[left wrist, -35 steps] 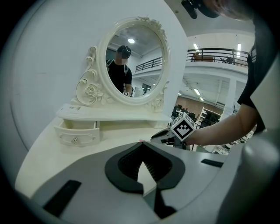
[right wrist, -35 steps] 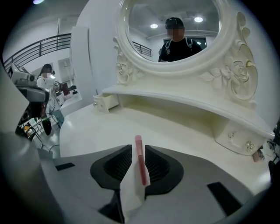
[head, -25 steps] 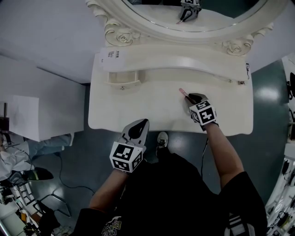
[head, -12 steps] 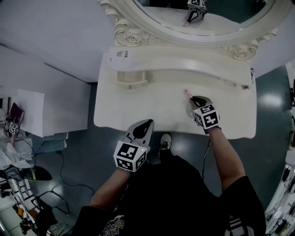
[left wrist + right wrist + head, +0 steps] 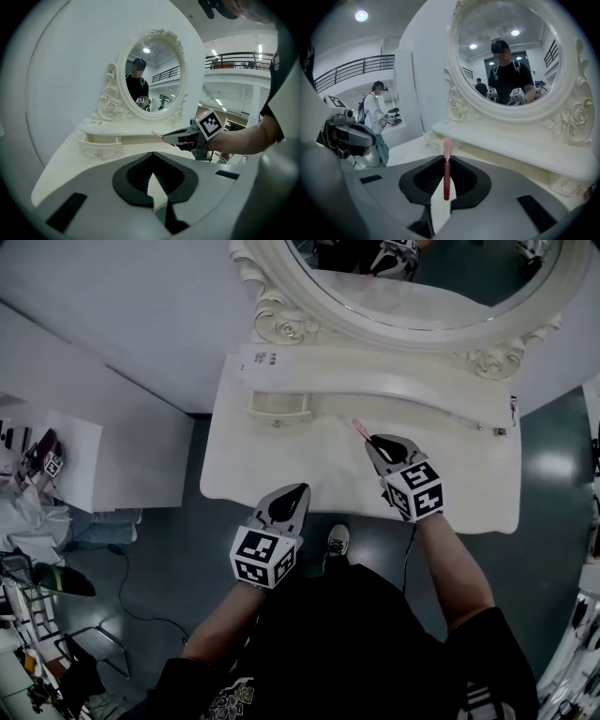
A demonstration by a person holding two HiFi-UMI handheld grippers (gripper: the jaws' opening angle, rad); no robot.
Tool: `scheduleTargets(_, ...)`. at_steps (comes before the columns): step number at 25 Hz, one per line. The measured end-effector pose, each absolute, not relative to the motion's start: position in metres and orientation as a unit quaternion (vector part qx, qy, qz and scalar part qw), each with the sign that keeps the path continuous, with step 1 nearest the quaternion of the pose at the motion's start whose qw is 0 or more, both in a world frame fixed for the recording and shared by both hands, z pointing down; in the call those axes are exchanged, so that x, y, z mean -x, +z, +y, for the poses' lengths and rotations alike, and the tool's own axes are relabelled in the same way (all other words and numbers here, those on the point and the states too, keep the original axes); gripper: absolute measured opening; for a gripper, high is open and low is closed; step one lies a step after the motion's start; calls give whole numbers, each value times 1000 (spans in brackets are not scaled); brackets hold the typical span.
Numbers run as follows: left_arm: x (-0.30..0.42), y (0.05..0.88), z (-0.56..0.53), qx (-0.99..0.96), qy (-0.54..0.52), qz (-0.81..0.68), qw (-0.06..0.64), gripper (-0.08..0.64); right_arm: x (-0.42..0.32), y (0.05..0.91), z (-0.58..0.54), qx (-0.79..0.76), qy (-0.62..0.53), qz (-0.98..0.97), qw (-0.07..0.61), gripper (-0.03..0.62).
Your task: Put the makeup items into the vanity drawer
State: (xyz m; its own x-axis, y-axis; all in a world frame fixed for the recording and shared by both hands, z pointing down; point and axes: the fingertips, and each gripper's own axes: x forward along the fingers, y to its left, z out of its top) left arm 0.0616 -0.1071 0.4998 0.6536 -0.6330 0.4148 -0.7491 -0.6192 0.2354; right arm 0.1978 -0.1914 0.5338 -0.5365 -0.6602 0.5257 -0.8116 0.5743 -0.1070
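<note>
The worktop (image 5: pixel 272 470), its small drawer (image 5: pixel 279 407) and the scroll-carved mirror frame (image 5: pixel 281 326) are cream. The makeup stick (image 5: pixel 357 427) is pink, with a darker red part. The left gripper (image 5: pixel 296 489) and right gripper (image 5: pixel 370 440) are grey with black pads and black-and-white marker cubes. The floor (image 5: pixel 548 456) is dark blue-grey.

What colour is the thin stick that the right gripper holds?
Pink at the tip, darker red below; the right gripper view shows the stick best.

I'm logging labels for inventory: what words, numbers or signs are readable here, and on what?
None are readable.
Sticker on the vanity shelf: dark print, too small to read.
Left gripper and right gripper cubes: square patterns, no words.
Pink stick in the right gripper: no print seen.
</note>
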Motion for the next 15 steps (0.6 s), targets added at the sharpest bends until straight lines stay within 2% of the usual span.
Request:
scheduleTargets(8,-48,483,-113,-878,138,-419,184,0,-142,472,-196,-378,123,-902,171,63)
scheduleTargets(15,-35,469,-125,-869,130,-444,175,0,-107,442,-200,-343,92,-922,158,63)
